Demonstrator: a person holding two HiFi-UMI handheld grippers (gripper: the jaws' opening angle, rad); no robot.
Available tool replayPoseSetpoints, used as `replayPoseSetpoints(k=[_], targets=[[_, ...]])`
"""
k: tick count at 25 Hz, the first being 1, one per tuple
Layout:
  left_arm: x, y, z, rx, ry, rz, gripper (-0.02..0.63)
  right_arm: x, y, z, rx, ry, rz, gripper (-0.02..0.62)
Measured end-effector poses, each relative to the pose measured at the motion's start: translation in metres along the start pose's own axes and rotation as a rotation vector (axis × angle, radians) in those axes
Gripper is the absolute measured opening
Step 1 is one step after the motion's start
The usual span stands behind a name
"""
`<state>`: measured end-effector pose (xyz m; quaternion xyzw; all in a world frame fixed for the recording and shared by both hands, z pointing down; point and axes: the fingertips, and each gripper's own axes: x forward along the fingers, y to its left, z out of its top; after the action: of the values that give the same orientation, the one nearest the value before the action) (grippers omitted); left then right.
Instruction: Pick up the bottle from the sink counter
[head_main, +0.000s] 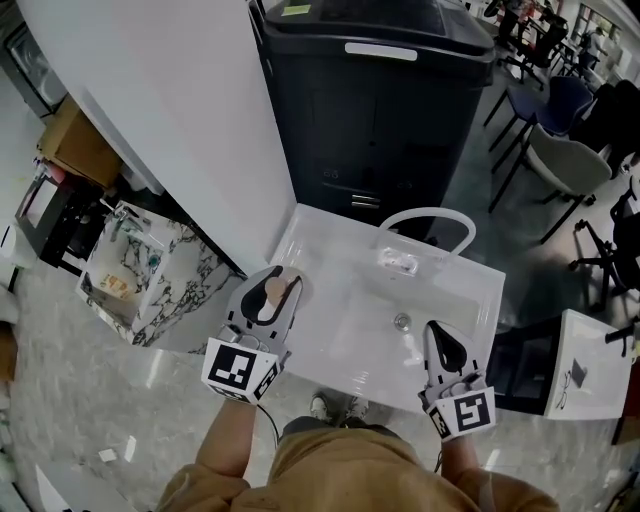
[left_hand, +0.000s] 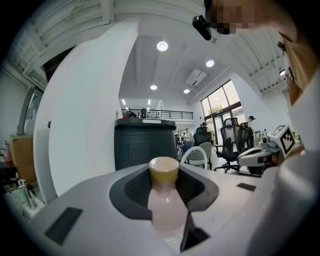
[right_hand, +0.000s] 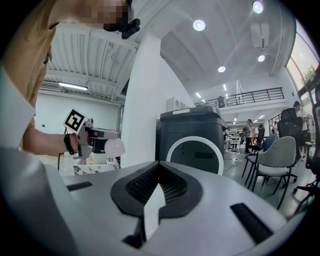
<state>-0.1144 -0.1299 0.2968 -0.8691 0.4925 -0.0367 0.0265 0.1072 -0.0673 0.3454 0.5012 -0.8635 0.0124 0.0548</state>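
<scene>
A small pale pink bottle (left_hand: 165, 205) with a tan cap (left_hand: 164, 169) sits between the dark pads of my left gripper (head_main: 272, 292), which is shut on it. In the head view the bottle (head_main: 280, 290) is held over the left edge of the white sink counter (head_main: 335, 350). In the right gripper view it shows as a pink round shape (right_hand: 114, 146) at the front of the left gripper (right_hand: 82, 136), raised off the counter. My right gripper (head_main: 441, 338) hovers over the counter's right side, shut, with nothing between its pads (right_hand: 150, 182).
A white arched faucet (head_main: 430, 214) stands at the back of the basin, with the drain (head_main: 402, 321) in the middle. Behind the sink is a large black bin (head_main: 380, 100), with a white wall to the left. A marble-patterned box (head_main: 150, 285) lies left; chairs (head_main: 565, 160) stand right.
</scene>
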Motion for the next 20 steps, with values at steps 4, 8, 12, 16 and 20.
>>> replayPoseSetpoints(k=[4, 8, 12, 16, 20], targets=[[-0.008, -0.002, 0.008, 0.004, -0.01, -0.01, 0.126, 0.0, -0.004, 0.008, -0.013, -0.012, -0.012, -0.002], [-0.017, -0.004, 0.016, -0.012, -0.027, -0.01, 0.126, -0.006, -0.015, 0.014, -0.024, -0.016, -0.043, -0.002], [-0.03, -0.007, 0.022, -0.031, -0.035, -0.007, 0.126, -0.011, -0.023, 0.017, -0.031, -0.022, -0.071, -0.002], [-0.041, -0.007, 0.027, -0.032, -0.038, -0.001, 0.126, -0.013, -0.026, 0.021, -0.035, -0.025, -0.084, -0.002], [-0.051, -0.008, 0.031, -0.035, -0.037, 0.001, 0.126, -0.017, -0.03, 0.024, -0.039, -0.03, -0.095, -0.002]])
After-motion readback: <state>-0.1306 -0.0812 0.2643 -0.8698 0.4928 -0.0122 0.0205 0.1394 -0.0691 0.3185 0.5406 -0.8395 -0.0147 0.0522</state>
